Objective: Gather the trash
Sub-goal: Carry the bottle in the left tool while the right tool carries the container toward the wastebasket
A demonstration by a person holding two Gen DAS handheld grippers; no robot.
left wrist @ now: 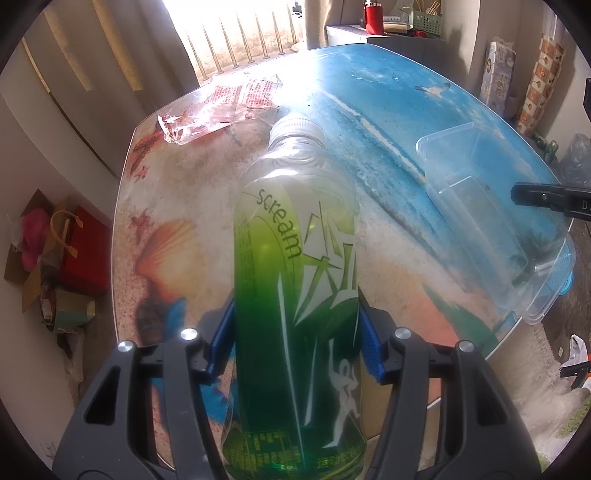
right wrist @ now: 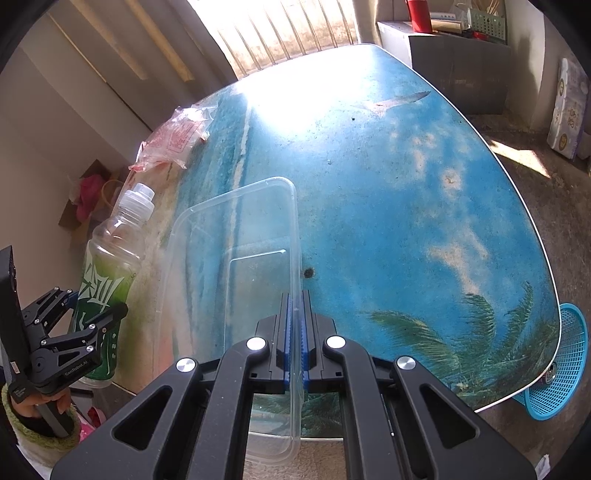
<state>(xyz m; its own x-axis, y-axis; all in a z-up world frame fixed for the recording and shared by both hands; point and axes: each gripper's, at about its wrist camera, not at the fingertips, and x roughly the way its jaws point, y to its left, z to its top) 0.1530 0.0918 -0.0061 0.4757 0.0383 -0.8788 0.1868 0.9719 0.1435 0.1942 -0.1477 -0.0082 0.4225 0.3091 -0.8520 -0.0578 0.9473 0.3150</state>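
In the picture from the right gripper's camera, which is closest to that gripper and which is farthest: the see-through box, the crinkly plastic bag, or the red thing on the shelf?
1. The clear box: nearest, its wall pinched in the right gripper.
2. The crinkly bag: farther off, at the table's far left edge.
3. The red container: farthest, on the cabinet beyond the table.

A table (right wrist: 424,177) printed with a beach scene stands before a barred window (left wrist: 236,40) admitting strong sunlight. Beige walls (left wrist: 74,92) rise at left. A cabinet (right wrist: 458,70) behind the table carries a red container (left wrist: 373,18) and a green basket (left wrist: 426,22). A blue basket (right wrist: 565,362) sits on the concrete floor (right wrist: 554,192) just beside the table's edge.
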